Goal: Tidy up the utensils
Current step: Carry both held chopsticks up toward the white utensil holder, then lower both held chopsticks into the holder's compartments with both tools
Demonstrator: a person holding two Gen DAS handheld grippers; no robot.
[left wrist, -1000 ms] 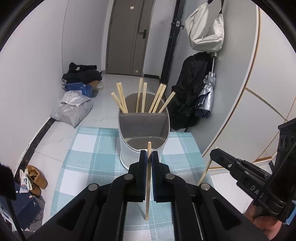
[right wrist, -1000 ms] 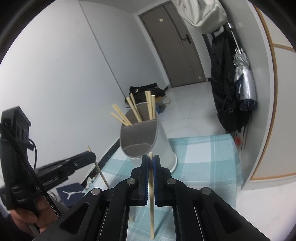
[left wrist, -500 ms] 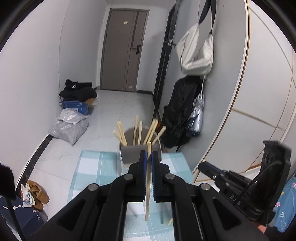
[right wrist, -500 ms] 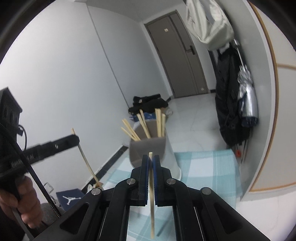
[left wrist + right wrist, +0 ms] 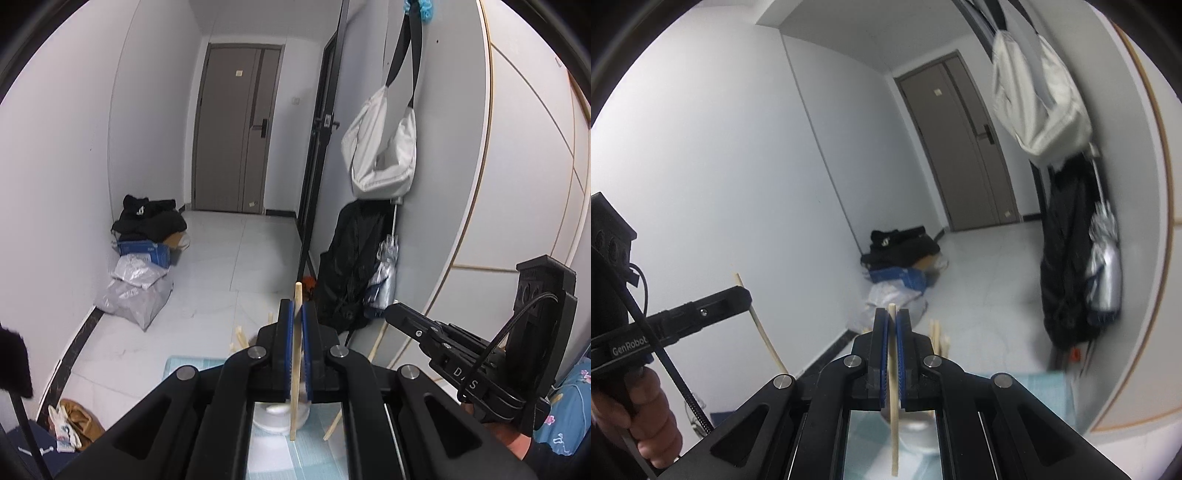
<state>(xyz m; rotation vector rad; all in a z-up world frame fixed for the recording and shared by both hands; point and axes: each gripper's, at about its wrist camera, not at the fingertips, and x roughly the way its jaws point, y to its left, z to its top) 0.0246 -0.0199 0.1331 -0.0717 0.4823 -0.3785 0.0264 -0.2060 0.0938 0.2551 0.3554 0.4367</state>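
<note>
Left tool (image 5: 297, 325) and right tool (image 5: 892, 328), each clamped on one chopstick (image 5: 294, 373), raised since a second ago; holder (image 5: 279, 419) now low beneath them, ready for insertion.

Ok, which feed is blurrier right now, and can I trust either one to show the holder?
Right wrist view: motion smear on the white bag and coat; the holder is a soft patch behind the tongs. Left wrist view: room sharper, fisheye bends the walls; holder also blurred and mostly hidden.
</note>
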